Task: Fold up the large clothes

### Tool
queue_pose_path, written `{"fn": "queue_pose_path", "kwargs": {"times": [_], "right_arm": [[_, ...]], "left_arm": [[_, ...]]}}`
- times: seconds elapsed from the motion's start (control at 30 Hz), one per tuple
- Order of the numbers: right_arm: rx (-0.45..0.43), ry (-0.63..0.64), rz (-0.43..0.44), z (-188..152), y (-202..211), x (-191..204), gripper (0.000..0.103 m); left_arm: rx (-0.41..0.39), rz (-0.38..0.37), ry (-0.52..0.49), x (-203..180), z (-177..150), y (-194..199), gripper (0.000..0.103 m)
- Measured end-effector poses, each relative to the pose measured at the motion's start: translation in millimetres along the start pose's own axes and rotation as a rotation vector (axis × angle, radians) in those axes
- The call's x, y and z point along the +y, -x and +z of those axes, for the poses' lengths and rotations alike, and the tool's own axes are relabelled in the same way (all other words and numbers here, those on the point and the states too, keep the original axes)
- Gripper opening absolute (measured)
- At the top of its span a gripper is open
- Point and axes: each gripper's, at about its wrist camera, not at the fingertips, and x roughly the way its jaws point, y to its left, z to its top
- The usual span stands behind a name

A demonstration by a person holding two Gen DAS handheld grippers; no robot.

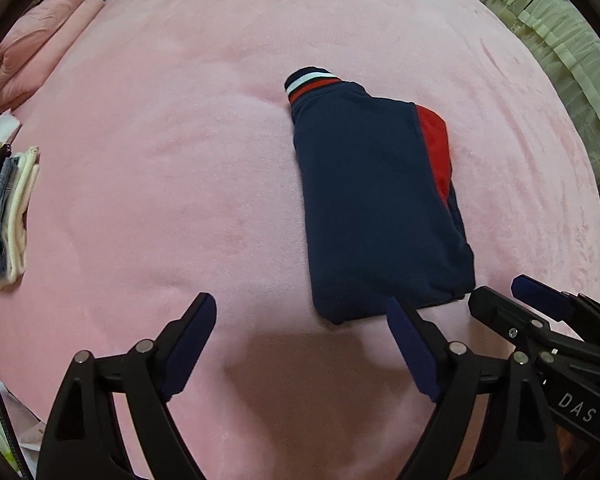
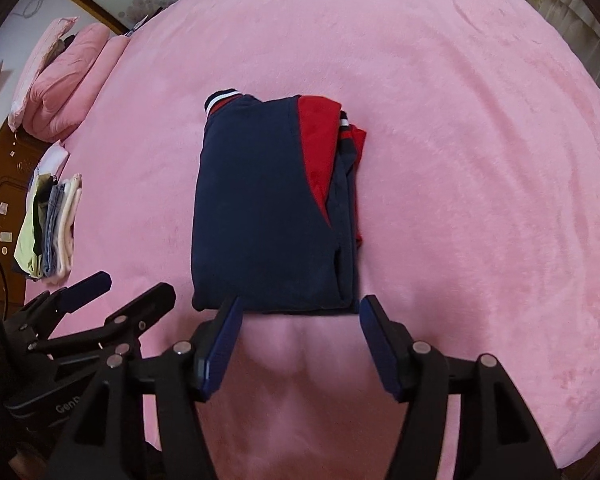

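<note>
A navy and red jacket (image 1: 372,200) lies folded into a compact rectangle on the pink bed cover (image 1: 180,160), its striped cuff at the far end. In the right wrist view the jacket (image 2: 264,216) sits straight ahead. My left gripper (image 1: 300,312) is open and empty, just short of the jacket's near left corner. My right gripper (image 2: 300,308) is open and empty, its fingertips at the jacket's near edge. The right gripper (image 1: 508,300) also shows in the left wrist view, and the left gripper (image 2: 136,284) in the right wrist view.
A stack of folded clothes (image 1: 8,216) lies at the bed's left edge, also seen in the right wrist view (image 2: 52,228). Pink pillows (image 2: 68,76) lie at the far left. A pale curtain (image 1: 572,52) hangs at the right.
</note>
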Motion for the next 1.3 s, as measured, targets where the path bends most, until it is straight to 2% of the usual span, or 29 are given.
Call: {"fn": "queue_pose_path", "kwargs": {"times": [0.07, 0.23, 0.67, 0.77, 0.87, 0.9, 0.93, 1.0, 1.03, 1.1, 1.23, 1.3], "right_arm": [[-0.005, -0.001, -0.009, 1, 3, -1, 0.069], [-0.013, 0.029, -0.038, 5, 8, 3, 0.071], [0.013, 0.019, -0.013, 16, -4, -2, 0.074], [0.023, -0.007, 0.033, 22, -15, -10, 0.076], [0.043, -0.100, 0.129, 28, -40, -31, 0.077], [0.057, -0.141, 0.171, 30, -51, -41, 0.077], [0.070, -0.174, 0.195, 32, -61, -49, 0.077], [0.071, -0.228, 0.238, 35, -75, -62, 0.077], [0.064, -0.260, 0.270, 37, -82, -70, 0.077], [0.057, -0.302, 0.314, 38, -91, -78, 0.077], [0.031, -0.353, 0.460, 40, -103, -84, 0.077], [0.031, -0.359, 0.454, 39, -109, -83, 0.076]], "left_arm": [[0.007, -0.013, 0.011, 3, 0, 1, 0.088], [-0.004, -0.016, 0.024, 2, 1, 4, 0.091], [0.012, 0.015, 0.008, 2, 11, -8, 0.091], [0.023, 0.003, 0.015, 4, 16, -16, 0.091], [0.047, -0.104, 0.076, 14, 24, -38, 0.091], [0.065, -0.179, 0.132, 22, 28, -50, 0.091], [0.071, -0.224, 0.166, 27, 30, -57, 0.091], [0.052, -0.360, 0.261, 41, 35, -69, 0.091], [0.038, -0.405, 0.287, 46, 36, -73, 0.091], [0.037, -0.459, 0.314, 52, 39, -82, 0.091], [0.110, -0.467, 0.301, 50, 38, -103, 0.089], [0.159, -0.510, 0.316, 45, 33, -116, 0.083]]}}
